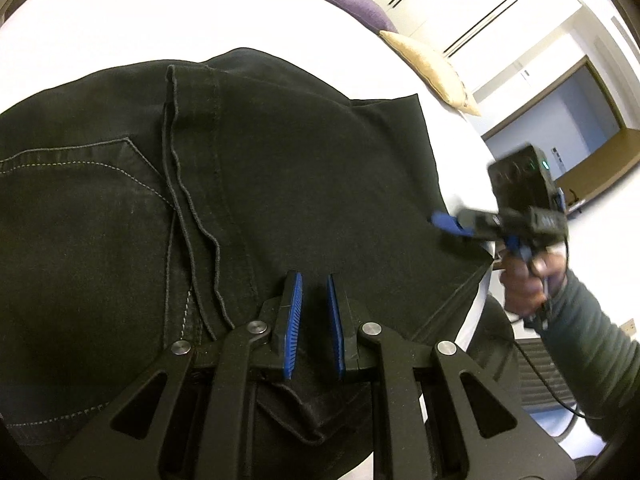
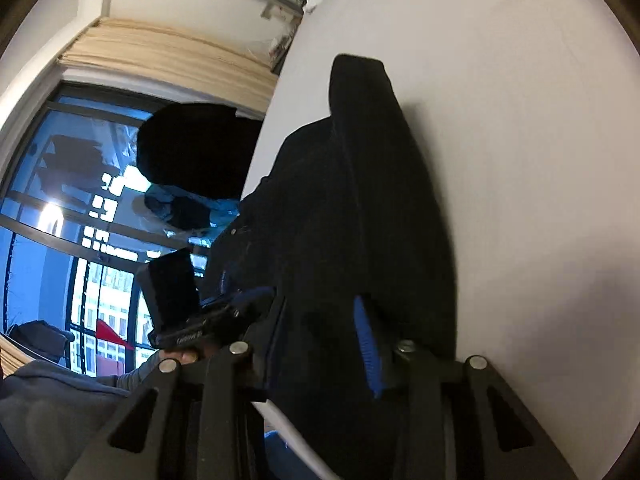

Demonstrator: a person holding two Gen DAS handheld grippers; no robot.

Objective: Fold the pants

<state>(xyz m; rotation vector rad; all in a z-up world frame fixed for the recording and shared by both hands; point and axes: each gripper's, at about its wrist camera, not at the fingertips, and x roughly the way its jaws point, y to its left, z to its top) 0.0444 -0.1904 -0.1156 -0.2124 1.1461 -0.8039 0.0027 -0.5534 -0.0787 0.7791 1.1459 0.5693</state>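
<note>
Black pants point(image 1: 280, 168) lie spread on a white table point(image 1: 100, 20), filling most of the left wrist view; a back pocket with pale stitching point(image 1: 80, 168) sits at the left, a long seam point(image 1: 192, 200) runs from far to near down the middle; the cloth's right edge ends near the table's right rim.

Left gripper point(image 1: 314, 320) is low over the near part of the pants, pointing down at the cloth; its blue pads point(image 1: 294, 320) stand close together with only a narrow gap, and dark fabric shows through that gap; whether a fold is pinched there I cannot tell; call the fingers all but closed.

Right gripper point(image 1: 444, 222) reaches in from the right, its blue tip at the pants' right edge, blurred; a hand point(image 1: 520, 280) in a ribbed grey sleeve point(image 1: 592, 344) grips its handle. In the right wrist view one blue pad point(image 2: 368, 348) is clear at the right, the other side lost in dark cloth; fingers partly open, black fabric lying between them; whether the pads press on it cannot be made out.

Far right on the table: a purple cushion point(image 1: 356, 4) and a tan cushion point(image 1: 432, 68); a window point(image 2: 80, 220) shows beyond the table in the right wrist view.
</note>
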